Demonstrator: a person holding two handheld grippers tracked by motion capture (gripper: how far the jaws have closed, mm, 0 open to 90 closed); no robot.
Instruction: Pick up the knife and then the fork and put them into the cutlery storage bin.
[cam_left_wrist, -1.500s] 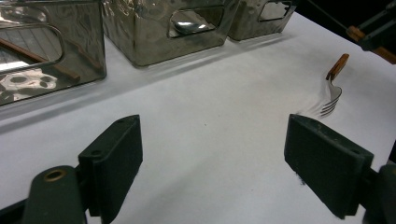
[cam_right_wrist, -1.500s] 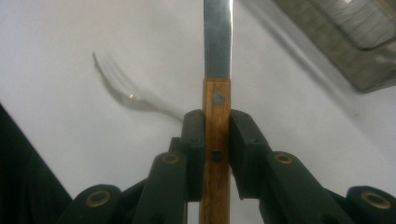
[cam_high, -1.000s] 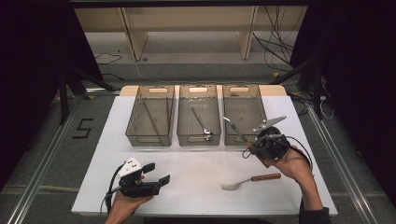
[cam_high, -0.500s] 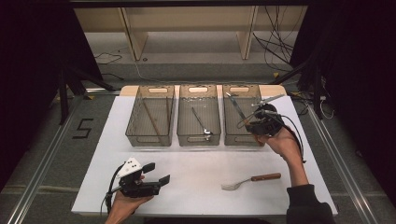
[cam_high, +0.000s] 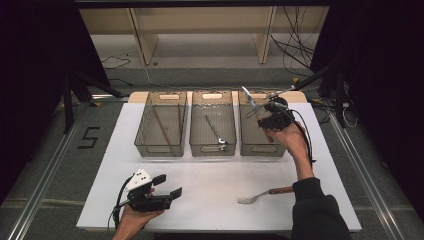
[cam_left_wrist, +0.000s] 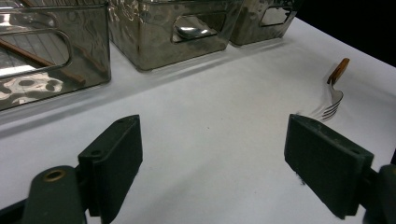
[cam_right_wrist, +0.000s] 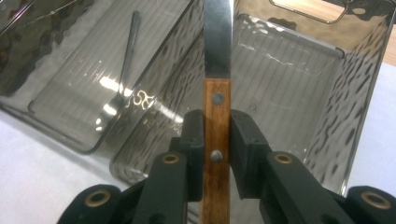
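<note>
Knife now over bin, in right gripper

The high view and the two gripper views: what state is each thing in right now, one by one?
Left gripper: open, empty, low over the white table.
Right gripper: shut on the knife, above the right bin.
Wooden-handled knife: held by its handle.
Wooden-handled fork: lying loose on the table.
Left clear bin: holds brown sticks.
Middle clear bin: holds a metal spoon.
Right clear bin: looks empty.

i'm holding a knife in my right gripper over the right bin; my left gripper is resting wide open near the table's front edge.
</note>
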